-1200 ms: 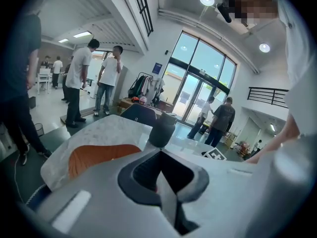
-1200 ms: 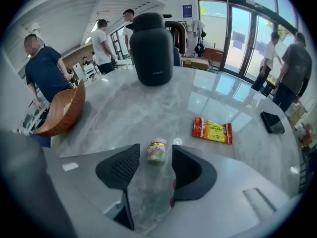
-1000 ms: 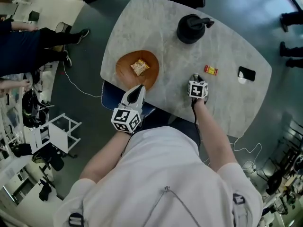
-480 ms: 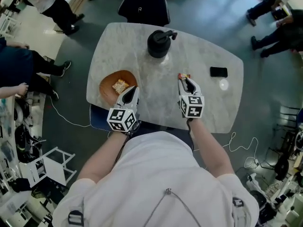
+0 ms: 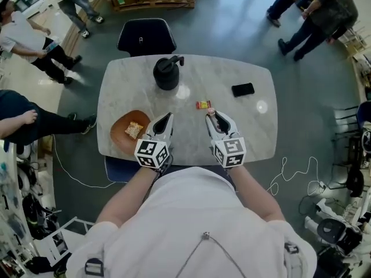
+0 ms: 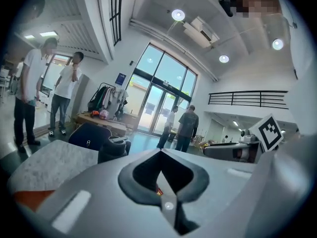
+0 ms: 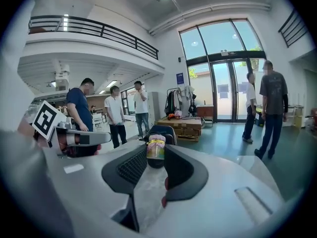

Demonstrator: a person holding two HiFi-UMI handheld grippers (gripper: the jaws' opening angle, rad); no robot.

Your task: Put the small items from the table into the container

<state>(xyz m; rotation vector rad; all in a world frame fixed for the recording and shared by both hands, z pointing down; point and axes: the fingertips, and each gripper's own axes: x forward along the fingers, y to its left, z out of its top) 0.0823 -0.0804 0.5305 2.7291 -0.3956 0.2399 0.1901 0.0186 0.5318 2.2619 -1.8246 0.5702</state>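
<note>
Candy [image 7: 156, 149] is sitting clamped in the right tongs [image 5: 212, 118], over the tabletop [image 5: 255, 138]. I judge the carrying step is running: next it is needing a move leftward, past the left tongs [image 5: 166, 118], which are resting together and empty, to the orange bowl [image 5: 119, 133]. Another packet [image 5: 203, 104] is waiting just ahead; the jug [image 5: 166, 74] is standing farther off.

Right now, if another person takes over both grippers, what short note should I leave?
Left gripper: jaws together, empty.
Right gripper: jaws shut on a small wrapped sweet, over the table.
Orange bowl already holds one snack.
Left to do: drop the held sweet into the bowl, then fetch the red-yellow candy lying on the table.
</note>
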